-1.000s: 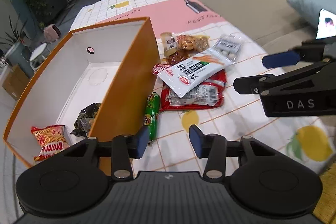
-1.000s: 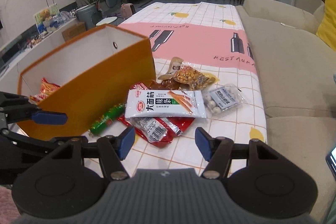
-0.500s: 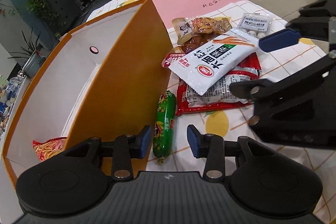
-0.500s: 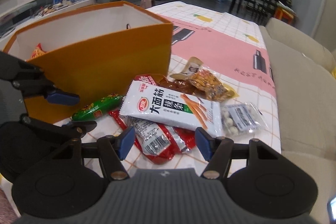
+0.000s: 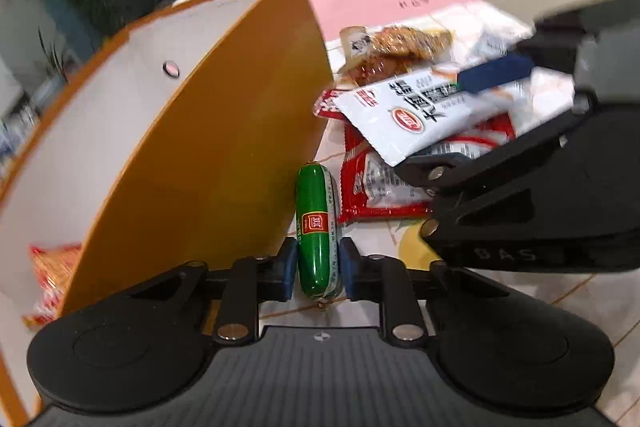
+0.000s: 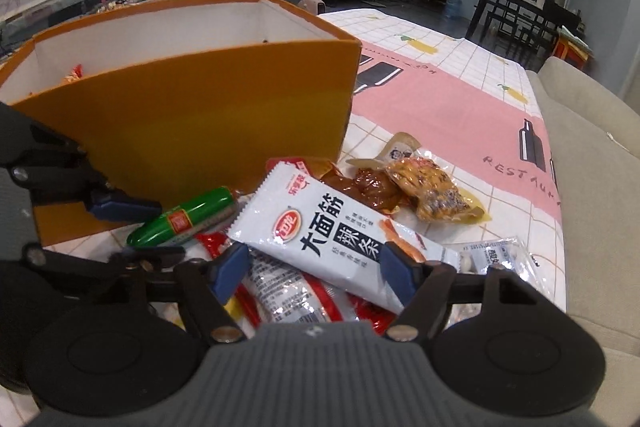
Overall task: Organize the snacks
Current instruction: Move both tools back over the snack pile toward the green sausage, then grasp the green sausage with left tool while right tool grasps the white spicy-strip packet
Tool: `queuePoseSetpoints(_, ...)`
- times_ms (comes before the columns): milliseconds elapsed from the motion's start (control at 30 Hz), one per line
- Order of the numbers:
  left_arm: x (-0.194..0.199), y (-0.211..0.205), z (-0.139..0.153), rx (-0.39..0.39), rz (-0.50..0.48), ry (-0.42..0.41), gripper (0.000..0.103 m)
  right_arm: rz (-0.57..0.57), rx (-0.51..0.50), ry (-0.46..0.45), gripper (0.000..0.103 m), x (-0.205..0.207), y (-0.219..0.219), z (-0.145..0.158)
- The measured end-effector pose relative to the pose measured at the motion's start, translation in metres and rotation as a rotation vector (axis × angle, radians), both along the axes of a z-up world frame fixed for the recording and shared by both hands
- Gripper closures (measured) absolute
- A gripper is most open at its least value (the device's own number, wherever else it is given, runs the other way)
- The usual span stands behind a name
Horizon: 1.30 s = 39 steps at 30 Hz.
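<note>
A green sausage stick (image 5: pixel 318 227) lies on the tablecloth beside the orange box (image 5: pixel 224 163). My left gripper (image 5: pixel 318 269) has its blue pads on both sides of the sausage's near end, close against it. My right gripper (image 6: pixel 314 271) is open, its jaws astride the near end of a white snack packet (image 6: pixel 332 227) that lies on a red packet (image 6: pixel 288 295). The sausage also shows in the right wrist view (image 6: pixel 188 221). The box (image 6: pixel 192 107) holds a red chip bag (image 5: pixel 50 275).
Brown snack packets (image 6: pixel 416 187) and a clear packet of white balls (image 6: pixel 496 259) lie beyond the white one. A beige sofa (image 6: pixel 592 187) runs along the table's right edge. The pink and white cloth (image 6: pixel 440 99) stretches behind the box.
Both grippers have dropped lower and moved forward. The left now straddles the green sausage with its jaws narrowed; the right has reached the white packet.
</note>
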<state>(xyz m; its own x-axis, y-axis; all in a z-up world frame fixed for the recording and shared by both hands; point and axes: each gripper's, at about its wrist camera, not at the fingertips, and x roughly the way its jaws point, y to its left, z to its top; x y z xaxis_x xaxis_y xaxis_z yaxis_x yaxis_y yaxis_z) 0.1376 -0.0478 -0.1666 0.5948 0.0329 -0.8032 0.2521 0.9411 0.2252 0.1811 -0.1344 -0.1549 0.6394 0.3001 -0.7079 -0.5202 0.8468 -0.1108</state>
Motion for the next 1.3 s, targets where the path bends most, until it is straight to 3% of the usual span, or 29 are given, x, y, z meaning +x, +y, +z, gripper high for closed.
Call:
queuePoseSetpoints(67, 0.0, 0.005, 0.002, -0.039, 0.012, 0.012, 0.079, 0.002, 0.003, -0.01, 0.048, 0.0, 0.0, 0.001)
queuePoseSetpoints(133, -0.002, 0.009, 0.004, -0.068, 0.022, 0.021, 0.079, -0.006, 0.007, -0.021, 0.078, -0.002, 0.0, 0.004)
queuePoseSetpoints(233, -0.004, 0.013, 0.006, -0.106, 0.033, 0.038, 0.079, -0.043, 0.006, -0.028, 0.103, -0.004, -0.003, 0.009)
queuePoseSetpoints(433, -0.012, 0.021, 0.011, -0.188, 0.03, 0.087, 0.079, -0.105, 0.031, -0.009, 0.103, -0.013, -0.014, 0.019)
queuePoseSetpoints(733, -0.023, 0.027, 0.018, -0.259, 0.012, 0.164, 0.079, -0.157, 0.091, 0.14, 0.103, -0.031, -0.027, 0.031)
queuePoseSetpoints(900, -0.019, 0.028, 0.017, -0.254, 0.026, 0.171, 0.078, -0.116, 0.057, 0.112, 0.101, -0.041, -0.029, 0.028)
queuePoseSetpoints(967, -0.015, 0.029, 0.017, -0.263, 0.038, 0.175, 0.078, -0.105, 0.033, 0.085, 0.09, -0.042, -0.028, 0.026)
queuePoseSetpoints(1000, -0.012, 0.029, 0.016, -0.268, 0.042, 0.176, 0.074, -0.102, 0.025, 0.075, 0.074, -0.04, -0.028, 0.026)
queuePoseSetpoints(1033, -0.01, 0.03, 0.016, -0.27, 0.046, 0.173, 0.07, -0.101, 0.019, 0.06, 0.068, -0.038, -0.028, 0.026)
queuePoseSetpoints(1167, 0.0, 0.027, 0.015, -0.263, 0.066, 0.175, 0.067, -0.1, -0.011, 0.007, 0.063, -0.024, -0.025, 0.025)
queuePoseSetpoints(1300, 0.006, 0.026, 0.012, -0.256, 0.08, 0.192, 0.067, -0.104, -0.001, 0.01, 0.05, -0.004, -0.021, 0.019)
